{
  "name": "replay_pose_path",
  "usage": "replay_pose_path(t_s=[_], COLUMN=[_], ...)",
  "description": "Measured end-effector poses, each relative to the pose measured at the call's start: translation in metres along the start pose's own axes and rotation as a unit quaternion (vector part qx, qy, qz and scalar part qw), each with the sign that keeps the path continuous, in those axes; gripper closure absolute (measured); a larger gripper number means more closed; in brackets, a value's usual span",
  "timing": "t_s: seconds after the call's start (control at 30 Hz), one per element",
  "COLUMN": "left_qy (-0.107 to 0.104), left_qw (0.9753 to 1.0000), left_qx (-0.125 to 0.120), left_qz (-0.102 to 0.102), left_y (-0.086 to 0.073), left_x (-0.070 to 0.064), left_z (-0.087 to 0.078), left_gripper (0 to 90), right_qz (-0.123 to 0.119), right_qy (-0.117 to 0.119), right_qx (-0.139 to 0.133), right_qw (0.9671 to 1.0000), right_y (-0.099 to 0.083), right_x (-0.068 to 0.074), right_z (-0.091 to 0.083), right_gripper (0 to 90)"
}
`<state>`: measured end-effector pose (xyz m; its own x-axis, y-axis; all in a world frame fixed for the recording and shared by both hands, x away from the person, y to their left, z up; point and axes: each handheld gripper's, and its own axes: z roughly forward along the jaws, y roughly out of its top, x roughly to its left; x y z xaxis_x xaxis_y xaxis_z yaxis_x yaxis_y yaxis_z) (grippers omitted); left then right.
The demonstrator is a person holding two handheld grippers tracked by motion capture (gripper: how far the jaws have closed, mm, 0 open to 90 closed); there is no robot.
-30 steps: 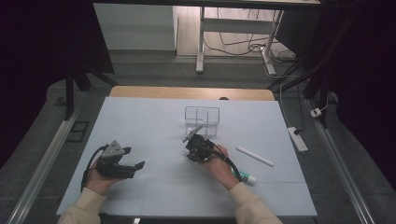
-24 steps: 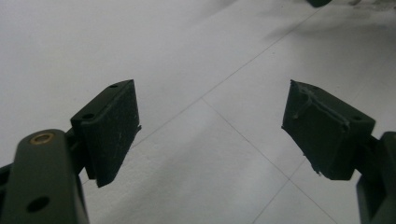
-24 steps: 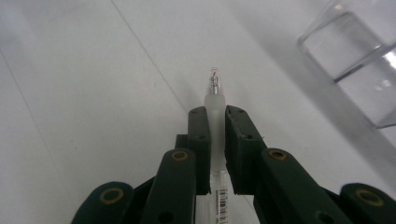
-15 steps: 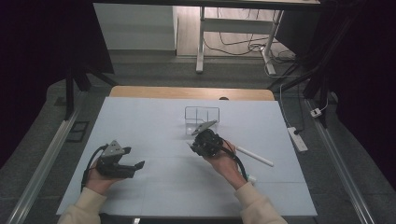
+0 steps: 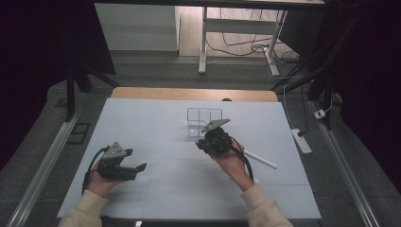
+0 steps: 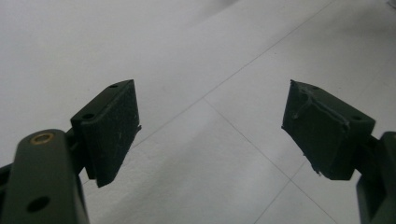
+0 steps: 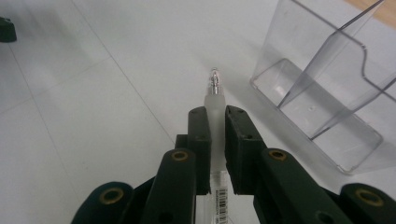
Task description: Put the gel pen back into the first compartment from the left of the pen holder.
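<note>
My right gripper (image 5: 202, 143) is shut on a clear pen (image 7: 215, 95), whose metal tip sticks out past the jaws. It hovers just in front of a clear acrylic holder (image 5: 204, 116) with divided compartments; in the right gripper view the holder (image 7: 327, 93) stands to the right of the pen tip. At the table's left, my left gripper (image 5: 138, 168) rests low over the white mat. Its jaws (image 6: 210, 126) are wide open with nothing between them.
A white stick-like pen (image 5: 261, 160) lies on the mat just right of the right hand. The white mat (image 5: 142, 123) covers a wooden table. A power strip (image 5: 301, 141) lies on the floor at the right, with desk legs and cables behind.
The right gripper has moved forward and to the right with the pen, closer to the clear holder. The left gripper has stayed in place.
</note>
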<state>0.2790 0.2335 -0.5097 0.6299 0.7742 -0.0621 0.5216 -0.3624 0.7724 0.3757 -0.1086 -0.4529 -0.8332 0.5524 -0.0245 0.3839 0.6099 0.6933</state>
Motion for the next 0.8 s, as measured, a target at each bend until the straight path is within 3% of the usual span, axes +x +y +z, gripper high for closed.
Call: replay_pose_path(t_s=[0.8], left_qy=[0.000], left_qw=[1.0000], left_qx=[-0.001], left_qz=[-0.004], left_y=[0.000], left_x=[0.001], left_z=[0.000], left_gripper=[18.9], right_qz=[0.020], right_qy=[-0.015], right_qx=[-0.066], right_qw=[0.9975], right_y=[0.008], right_x=[-0.013], right_z=[-0.027], right_gripper=[80.2])
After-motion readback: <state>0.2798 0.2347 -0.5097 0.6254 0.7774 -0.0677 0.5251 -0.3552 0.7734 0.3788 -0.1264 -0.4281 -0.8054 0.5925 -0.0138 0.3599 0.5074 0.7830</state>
